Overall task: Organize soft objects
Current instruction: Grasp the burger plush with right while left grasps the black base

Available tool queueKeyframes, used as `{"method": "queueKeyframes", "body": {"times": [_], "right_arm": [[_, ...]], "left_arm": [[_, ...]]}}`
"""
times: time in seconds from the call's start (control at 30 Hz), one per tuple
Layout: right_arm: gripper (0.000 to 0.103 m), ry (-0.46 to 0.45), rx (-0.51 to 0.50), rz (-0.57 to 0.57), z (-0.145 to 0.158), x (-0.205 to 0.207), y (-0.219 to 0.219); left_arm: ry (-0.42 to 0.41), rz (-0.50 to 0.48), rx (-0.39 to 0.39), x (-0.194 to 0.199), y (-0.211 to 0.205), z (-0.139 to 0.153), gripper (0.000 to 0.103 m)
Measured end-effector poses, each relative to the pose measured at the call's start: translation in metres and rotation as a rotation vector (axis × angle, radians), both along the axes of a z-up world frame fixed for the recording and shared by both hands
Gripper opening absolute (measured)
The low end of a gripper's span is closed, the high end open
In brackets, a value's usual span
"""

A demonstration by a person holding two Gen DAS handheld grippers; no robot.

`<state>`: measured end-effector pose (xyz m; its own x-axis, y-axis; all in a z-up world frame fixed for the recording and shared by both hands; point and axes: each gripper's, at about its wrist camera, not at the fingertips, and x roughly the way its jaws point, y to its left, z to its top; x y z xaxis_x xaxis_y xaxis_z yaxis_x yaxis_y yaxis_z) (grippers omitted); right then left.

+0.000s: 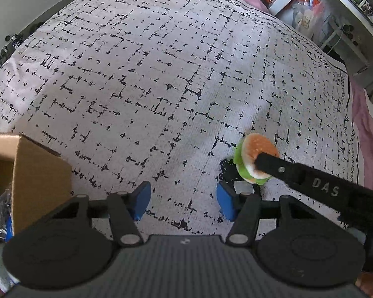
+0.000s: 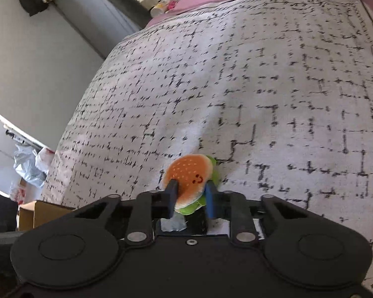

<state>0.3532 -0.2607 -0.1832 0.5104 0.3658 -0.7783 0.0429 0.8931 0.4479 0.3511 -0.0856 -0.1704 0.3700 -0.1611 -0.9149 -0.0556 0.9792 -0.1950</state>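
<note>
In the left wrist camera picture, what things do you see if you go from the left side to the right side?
cardboard box → left gripper, open with nothing between its blue pads → plush burger on the patterned bedspread → right gripper's black finger, pressing on the burger.

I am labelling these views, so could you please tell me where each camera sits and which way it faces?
Left wrist: on the left gripper, facing down its open blue fingers at the patterned blanket; cardboard box at left.
Right wrist: on the right gripper, facing down onto the burger plush pinched between its fingers.
Shared: blanket, box, plush, and the right gripper's finger entering the left view.
</note>
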Motion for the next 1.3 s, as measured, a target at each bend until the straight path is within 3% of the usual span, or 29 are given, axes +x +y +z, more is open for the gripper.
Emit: {"method": "queueKeyframes", "body": {"times": [0.27, 0.5, 0.77, 1.0, 1.03, 1.07, 1.1, 1.23, 1.3], "right_arm": [[0.021, 0.018, -0.026, -0.093, 0.003, -0.007, -0.021], [0.021, 0.068, 0.054, -0.170, -0.003, -0.010, -0.039], [0.020, 0.078, -0.018, -0.165, 0.008, -0.017, -0.042], [0.010, 0.073, -0.060, -0.151, 0.020, -0.023, -0.046], [0.009, 0.073, -0.064, -0.149, 0.020, -0.023, -0.045], [0.009, 0.076, -0.064, -0.149, 0.019, -0.023, -0.046], [0.009, 0.083, -0.057, -0.152, 0.017, -0.022, -0.047], [0.019, 0.090, 0.016, -0.166, 0.013, -0.023, -0.052], [0.050, 0.079, 0.011, -0.180, 0.013, -0.024, -0.052]], "left_arm": [[-0.022, -0.014, -0.011, 0.001, -0.013, 0.005, 0.058], [-0.034, -0.035, -0.034, 0.006, -0.029, 0.007, 0.058], [-0.010, -0.046, -0.044, 0.013, -0.049, -0.003, 0.058], [0.032, -0.043, -0.047, 0.012, -0.054, -0.014, 0.058], [0.039, -0.039, -0.053, 0.012, -0.053, -0.016, 0.054], [0.047, -0.035, -0.058, 0.011, -0.052, -0.017, 0.040], [0.058, -0.034, -0.061, 0.011, -0.051, -0.018, 0.039], [0.038, -0.017, -0.070, 0.004, -0.042, -0.011, 0.033], [0.029, -0.004, -0.073, 0.001, -0.036, -0.006, 0.033]]}}
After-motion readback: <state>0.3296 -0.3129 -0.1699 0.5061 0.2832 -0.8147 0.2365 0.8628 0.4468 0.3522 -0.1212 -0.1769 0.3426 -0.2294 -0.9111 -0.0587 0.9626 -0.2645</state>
